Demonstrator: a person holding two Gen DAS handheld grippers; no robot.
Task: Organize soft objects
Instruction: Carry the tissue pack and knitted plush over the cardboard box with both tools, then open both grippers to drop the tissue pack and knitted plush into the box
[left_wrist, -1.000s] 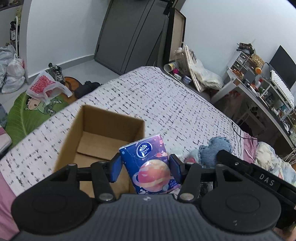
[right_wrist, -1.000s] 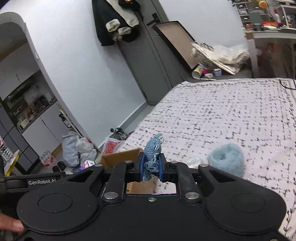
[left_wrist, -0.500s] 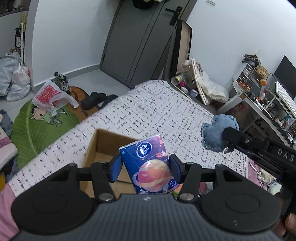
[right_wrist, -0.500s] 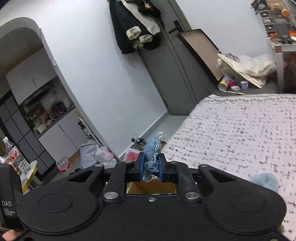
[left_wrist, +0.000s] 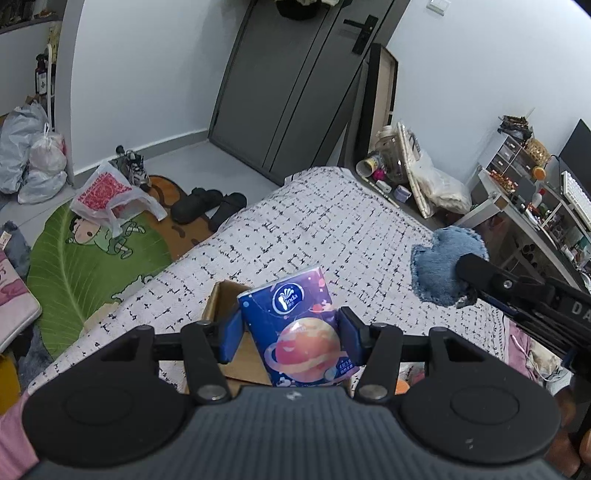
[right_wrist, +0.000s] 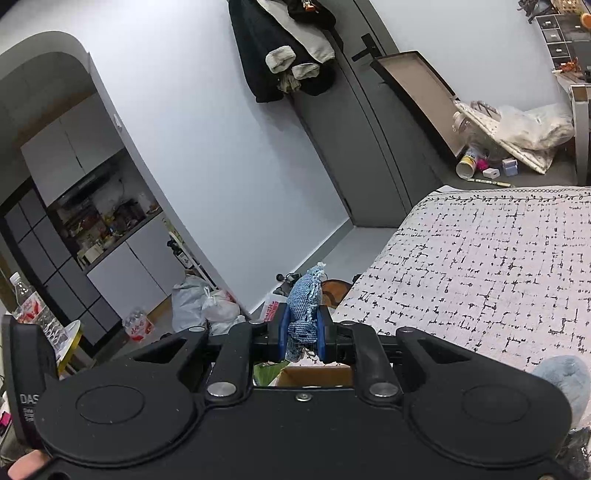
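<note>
My left gripper (left_wrist: 288, 338) is shut on a blue tissue pack (left_wrist: 299, 328) with a planet print, held above an open cardboard box (left_wrist: 221, 299) on the bed. My right gripper (right_wrist: 301, 338) is shut on a blue denim heart-shaped cushion (right_wrist: 304, 310). In the left wrist view that cushion (left_wrist: 441, 267) hangs in the air to the right of the box, with the right gripper's black body behind it. A sliver of the box (right_wrist: 314, 374) shows below the right gripper. A fuzzy light-blue ball (right_wrist: 565, 380) lies on the bed at the lower right.
The bed has a white cover with black dashes (left_wrist: 332, 229). On the floor to the left lie a green cartoon mat (left_wrist: 85, 254), black slippers (left_wrist: 207, 206) and plastic bags (left_wrist: 107, 192). A cluttered desk (left_wrist: 535, 199) stands at right. A dark door (left_wrist: 295, 85) is behind.
Both grippers have risen and tilted up with their loads. The box has dropped lower in both views. The denim cushion came up from the bed into the air at right.
</note>
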